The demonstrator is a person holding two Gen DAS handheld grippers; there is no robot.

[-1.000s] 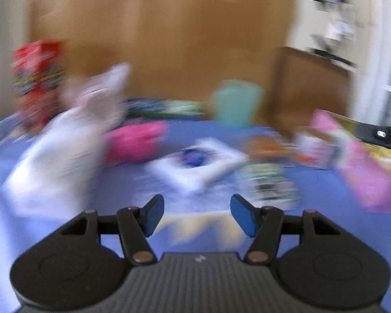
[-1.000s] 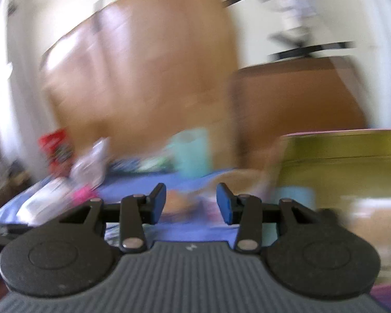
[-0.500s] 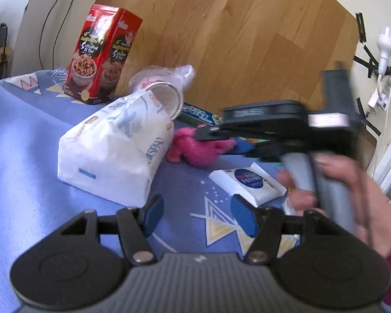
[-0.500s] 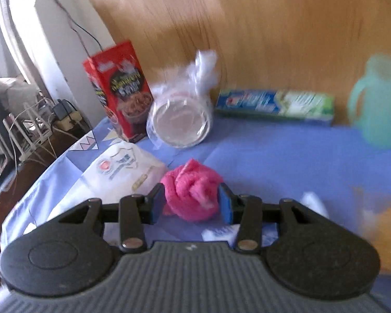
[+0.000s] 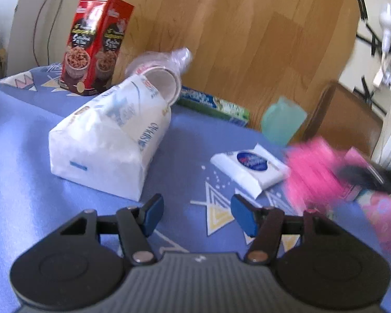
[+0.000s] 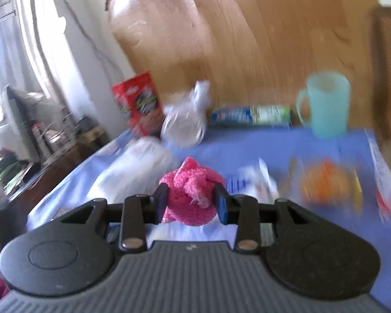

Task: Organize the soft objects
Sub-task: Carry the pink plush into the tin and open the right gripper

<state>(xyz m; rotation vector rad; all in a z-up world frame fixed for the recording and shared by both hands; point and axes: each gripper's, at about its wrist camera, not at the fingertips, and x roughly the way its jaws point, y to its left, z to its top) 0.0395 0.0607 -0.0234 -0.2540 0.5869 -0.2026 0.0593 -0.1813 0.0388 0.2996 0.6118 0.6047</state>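
My right gripper [image 6: 191, 203] is shut on a pink knitted soft thing [image 6: 191, 193] and holds it above the blue tablecloth. In the left wrist view the same pink thing [image 5: 312, 169] shows blurred at the right, with the right gripper's dark body behind it. My left gripper [image 5: 194, 215] is open and empty, low over the cloth. In front of it lie a large white soft pack [image 5: 109, 140] and a small white wipes pack [image 5: 250, 161].
A red cereal box [image 5: 93, 44] and a bagged stack of plates [image 5: 159, 78] stand at the back left. A blue-green flat box [image 5: 213, 104] and a teal mug [image 6: 324, 107] sit by the wooden panel. An orange packet [image 6: 325, 182] lies at the right.
My right gripper has closed on the pink soft thing, lifted it off the cloth and carried it to the right. My left gripper has stayed open and shifted only slightly.
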